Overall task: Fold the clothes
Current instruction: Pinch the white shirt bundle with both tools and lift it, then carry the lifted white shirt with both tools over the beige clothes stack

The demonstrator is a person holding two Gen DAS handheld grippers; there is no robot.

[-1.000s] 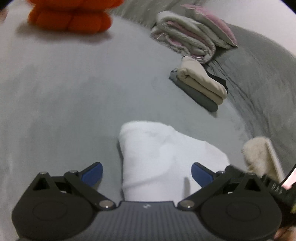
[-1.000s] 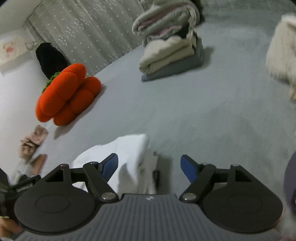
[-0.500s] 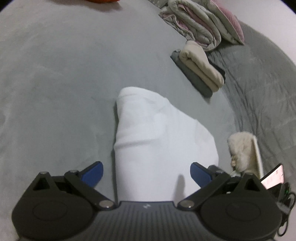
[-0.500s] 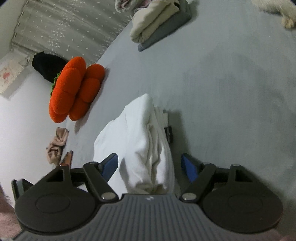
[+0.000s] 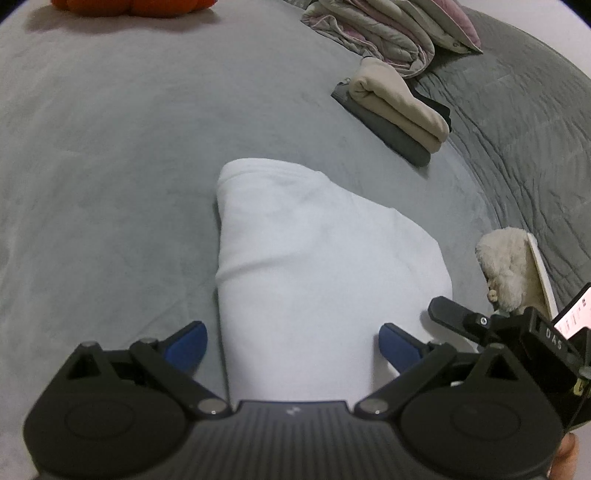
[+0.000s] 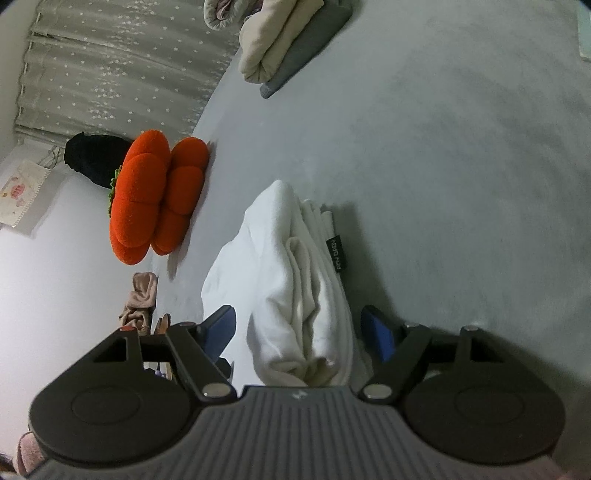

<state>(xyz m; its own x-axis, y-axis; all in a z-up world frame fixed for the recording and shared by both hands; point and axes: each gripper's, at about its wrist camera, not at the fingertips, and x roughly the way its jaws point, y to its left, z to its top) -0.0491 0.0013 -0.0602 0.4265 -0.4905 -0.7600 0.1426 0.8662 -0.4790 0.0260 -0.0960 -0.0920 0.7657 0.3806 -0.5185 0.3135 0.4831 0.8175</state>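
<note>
Both released: left claw (image 5: 291,341) and right claw (image 6: 301,332) gaping around the folded white garment (image 5: 317,266) on the bed (image 5: 110,147).

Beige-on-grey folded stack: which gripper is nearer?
Hard to call; both sit at the white garment, far from the stack. Left gripper and right gripper each straddle it, jaws open.

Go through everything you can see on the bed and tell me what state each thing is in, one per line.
white garment: folded into a bundle, lying on the bed, not gripped
left gripper: jaws open, straddling the garment's near end
right gripper: jaws open around the garment's layered edge
beige garment: folded, stacked on a grey one
grey garment: folded flat, bottom of stack
quilt: loosely rolled
</note>
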